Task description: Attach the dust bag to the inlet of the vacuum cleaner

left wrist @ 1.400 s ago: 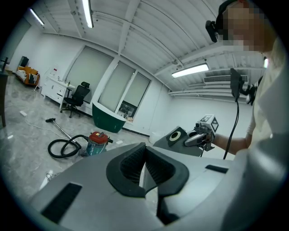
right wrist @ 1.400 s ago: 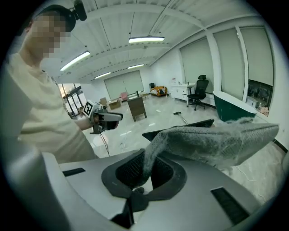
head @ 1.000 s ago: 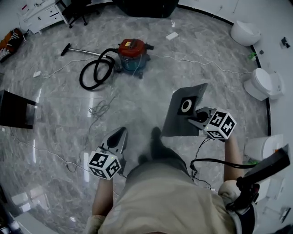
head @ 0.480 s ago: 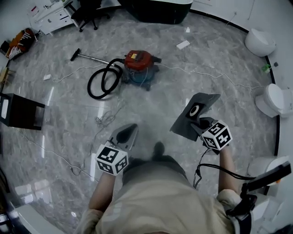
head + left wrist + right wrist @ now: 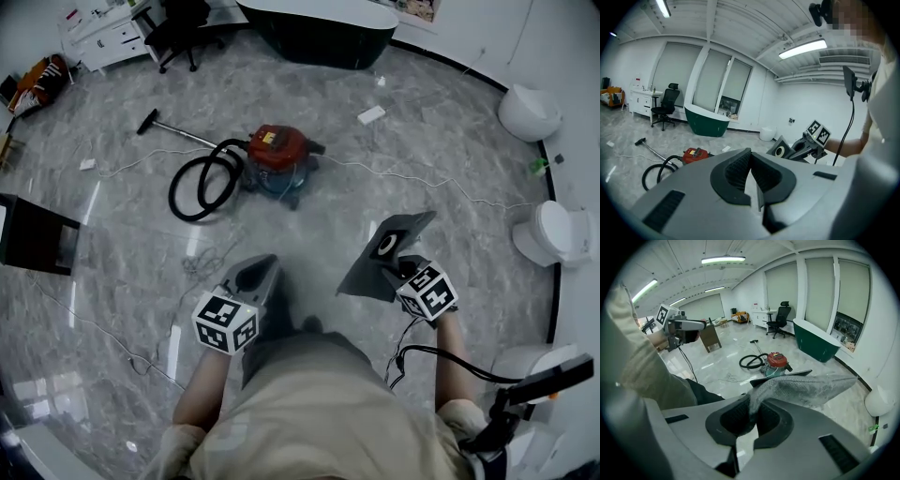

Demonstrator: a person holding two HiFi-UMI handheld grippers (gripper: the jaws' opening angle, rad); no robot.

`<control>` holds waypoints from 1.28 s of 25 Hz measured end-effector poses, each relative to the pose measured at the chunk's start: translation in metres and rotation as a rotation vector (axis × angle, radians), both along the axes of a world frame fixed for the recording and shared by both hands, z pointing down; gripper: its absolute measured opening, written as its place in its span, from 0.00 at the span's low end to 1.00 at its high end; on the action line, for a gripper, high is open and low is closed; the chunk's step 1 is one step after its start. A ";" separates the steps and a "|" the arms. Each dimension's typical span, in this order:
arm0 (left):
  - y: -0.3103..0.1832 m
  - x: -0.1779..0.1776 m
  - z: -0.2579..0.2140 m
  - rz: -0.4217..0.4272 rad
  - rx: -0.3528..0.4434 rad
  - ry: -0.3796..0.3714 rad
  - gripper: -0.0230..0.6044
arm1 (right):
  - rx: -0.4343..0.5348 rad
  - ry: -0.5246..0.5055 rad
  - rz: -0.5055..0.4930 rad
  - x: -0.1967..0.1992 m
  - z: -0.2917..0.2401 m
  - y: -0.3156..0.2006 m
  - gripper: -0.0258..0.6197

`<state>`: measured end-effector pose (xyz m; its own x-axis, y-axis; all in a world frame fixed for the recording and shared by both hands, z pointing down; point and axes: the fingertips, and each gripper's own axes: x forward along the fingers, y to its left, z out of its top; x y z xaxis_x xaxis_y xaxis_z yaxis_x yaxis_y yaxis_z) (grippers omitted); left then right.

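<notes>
We pinch the dust bag [image 5: 364, 277] by its cloth in the right hand-held gripper [image 5: 397, 267], collar [image 5: 387, 245] towards the vacuum cleaner [image 5: 277, 159] well apart on the floor [image 5: 112, 234]; the left hand-held gripper [image 5: 255, 277] is closed, empty.

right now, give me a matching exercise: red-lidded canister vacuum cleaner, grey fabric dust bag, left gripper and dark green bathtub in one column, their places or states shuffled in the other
Things:
1. red-lidded canister vacuum cleaner
2. grey fabric dust bag
3. left gripper
4. dark green bathtub

Places or states:
a. shut, nothing between its jaws
b. in front of the windows
c. pinched in the right gripper
d. on the grey marble floor, black hose looped beside it

Pairs: 1-d, 2-c, 3-a, 4-b
</notes>
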<state>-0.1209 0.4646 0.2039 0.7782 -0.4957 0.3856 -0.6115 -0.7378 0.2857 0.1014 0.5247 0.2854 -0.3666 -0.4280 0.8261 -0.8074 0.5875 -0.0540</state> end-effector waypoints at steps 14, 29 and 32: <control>-0.191 -0.011 0.044 0.135 -0.067 0.013 0.03 | -0.247 0.025 0.312 0.009 0.059 -0.151 0.08; -0.328 0.016 0.087 0.184 -0.133 -0.086 0.03 | -0.319 0.098 0.465 0.058 0.129 -0.300 0.08; -0.352 0.031 0.106 0.167 -0.167 -0.122 0.03 | -0.335 0.089 0.475 0.077 0.155 -0.329 0.08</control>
